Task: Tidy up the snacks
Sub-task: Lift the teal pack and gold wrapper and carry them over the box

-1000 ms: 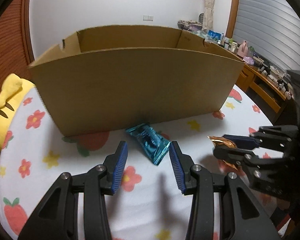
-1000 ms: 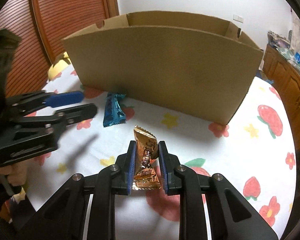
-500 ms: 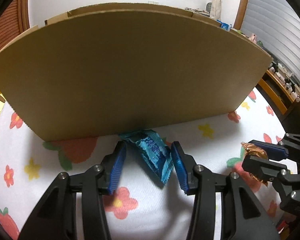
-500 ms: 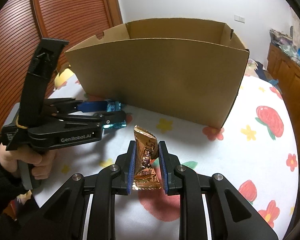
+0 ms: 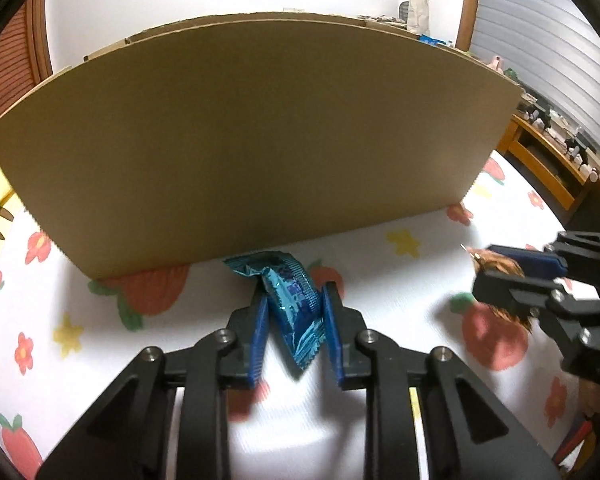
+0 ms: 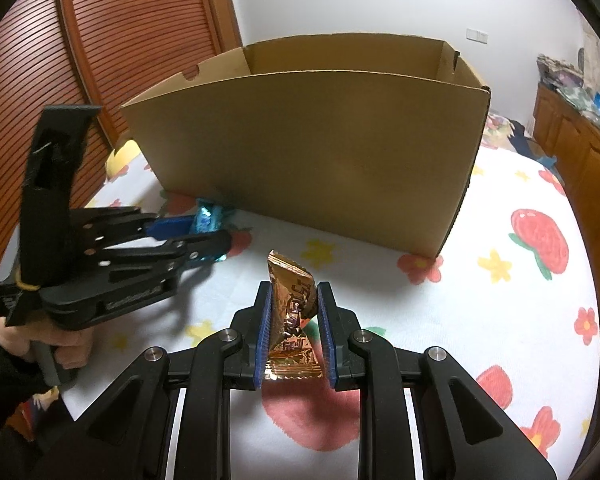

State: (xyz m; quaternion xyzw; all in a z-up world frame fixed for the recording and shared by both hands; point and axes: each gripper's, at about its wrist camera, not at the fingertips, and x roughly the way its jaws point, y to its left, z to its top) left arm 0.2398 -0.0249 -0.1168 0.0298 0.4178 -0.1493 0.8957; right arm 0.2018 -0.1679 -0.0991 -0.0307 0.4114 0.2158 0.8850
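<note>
- The left gripper [image 5: 294,322] has its jaws drawn in on both flanks of the blue snack packet [image 5: 294,304]. The pads appear to touch the wrapper, though blur in the left wrist view leaves it uncertain how firmly they press.
- That packet lies on the floral bedsheet [image 5: 380,420], just in front of the near wall of the cardboard box [image 5: 260,140]. Its far crimped end almost touches the wall.
- The right gripper [image 6: 293,328] has its jaws closed on the gold snack packet [image 6: 290,320], which stands upright between the pads, clear of the sheet and near the box's front wall.
- Both packets look like light, thin foil or plastic film pouches: slick, crinkly and easily crushed. The contents are probably brittle, so a moderate squeeze should do.
- The best hold is judged to be across the filled middle of a pouch, as the gold one is taken, not on the flat crimped ends, which could fold and slip from the pads.
- The blue packet sits skewed between the jaws, so it may twist or slide as it is lifted; the soft bed beneath gives little to press against.
- The box is open at the top, its rim well above both packets, so each will need raising over the wall.
</note>
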